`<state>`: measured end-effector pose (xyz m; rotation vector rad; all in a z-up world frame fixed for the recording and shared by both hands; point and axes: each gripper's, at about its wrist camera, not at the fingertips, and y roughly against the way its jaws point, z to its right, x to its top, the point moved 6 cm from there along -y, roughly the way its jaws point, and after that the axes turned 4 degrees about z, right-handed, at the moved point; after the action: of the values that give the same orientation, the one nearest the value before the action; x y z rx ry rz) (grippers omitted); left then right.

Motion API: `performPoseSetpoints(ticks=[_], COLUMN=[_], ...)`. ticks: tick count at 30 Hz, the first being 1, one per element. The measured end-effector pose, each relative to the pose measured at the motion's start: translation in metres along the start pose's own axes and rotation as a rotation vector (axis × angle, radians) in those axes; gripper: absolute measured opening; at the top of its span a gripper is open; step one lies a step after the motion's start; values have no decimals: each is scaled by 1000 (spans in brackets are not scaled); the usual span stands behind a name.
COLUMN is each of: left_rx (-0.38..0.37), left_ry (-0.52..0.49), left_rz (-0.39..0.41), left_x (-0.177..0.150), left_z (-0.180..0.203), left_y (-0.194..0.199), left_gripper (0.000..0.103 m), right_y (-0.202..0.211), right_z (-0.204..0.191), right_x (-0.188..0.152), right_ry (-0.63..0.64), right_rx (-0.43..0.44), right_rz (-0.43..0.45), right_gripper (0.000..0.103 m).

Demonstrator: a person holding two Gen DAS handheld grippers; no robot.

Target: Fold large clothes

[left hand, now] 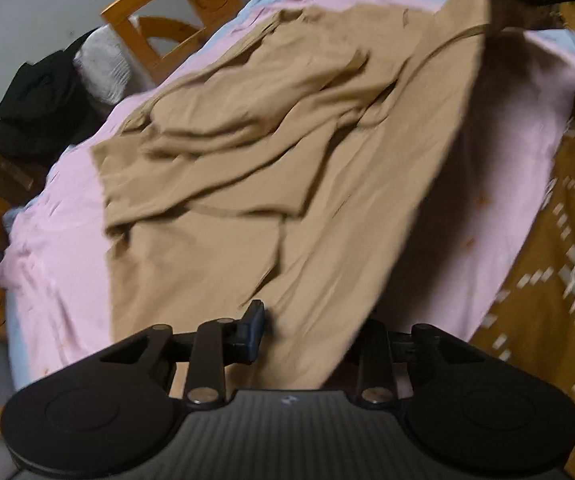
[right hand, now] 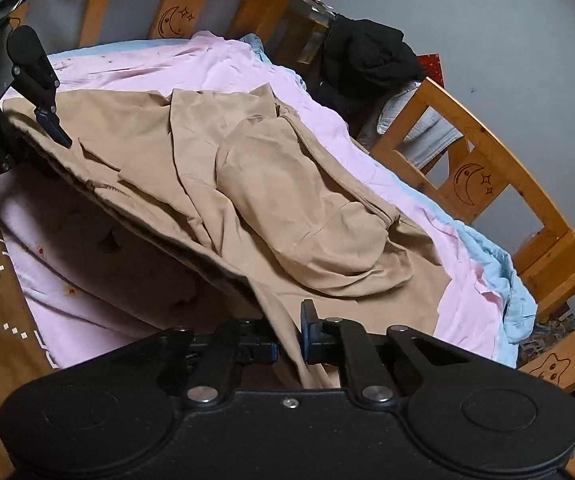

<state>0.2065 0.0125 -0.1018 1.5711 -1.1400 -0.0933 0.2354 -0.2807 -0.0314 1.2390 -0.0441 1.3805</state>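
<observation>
We have both tools, left tool (left hand: pixel 311 332) and right tool (right hand: pixel 289 340), clenched on the rumpled tan fabric garment's (right hand: pixel 287 208) lifted edge, folding barely begun.

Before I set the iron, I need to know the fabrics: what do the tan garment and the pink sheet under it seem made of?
Tan garment: thin, matte woven cloth, perhaps cotton or a blend; it drapes softly and creases sharply. Pink sheet: smooth light fabric with fine wrinkles and a faint sheen, likely cotton or polyester. Fibre cannot be confirmed by eye.
</observation>
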Motion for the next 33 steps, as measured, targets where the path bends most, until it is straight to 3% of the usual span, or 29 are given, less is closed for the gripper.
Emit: performPoseSetpoints(ticks=[3,7,10,12,14,16,18,21,25,28,30,33], left_rx=[71,81,67,64,56,41,22,10,-126,-169,-156,-89], left_ry=[49,86,128,133,126,97,51,75,119,136,196,315], left_rz=[-49,-15,38,73,102,124,145,159,144,129,153,207], left_x=[-18,-21,-6,3,7,6,0,-9,-19,-15,-2,30], left_z=[-19,-40,-54,-61,-63,-60,-53,-49,-43,-40,-54,-91], left_y=[-2,4,10,12,16,24,36,59,88,95,94,87], left_gripper=[32,12,5,4,2,1,0,0,0,0,1,1], right_y=[1,4,7,9,11,16,24,38,68,88,89,74], right_z=[-4,-12,-28,-43,-53,-56,-55,-53,-54,-51,-40,-10], right_x=[-8,-19,-38,-60,-83,-95,-98,-94,-88,-85,-79,-63], right_ry=[7,24,75,178,265,316,335,348,368,316,284,294], right_rx=[7,29,45,39,40,24,20,44,157,225,200,86], right_rz=[-15,-37,-79,-118,-152,-160,-147,-140,-169,-209,-211,-187], right_gripper=[10,12,28,29,23,6,3,2,2,2,2,2])
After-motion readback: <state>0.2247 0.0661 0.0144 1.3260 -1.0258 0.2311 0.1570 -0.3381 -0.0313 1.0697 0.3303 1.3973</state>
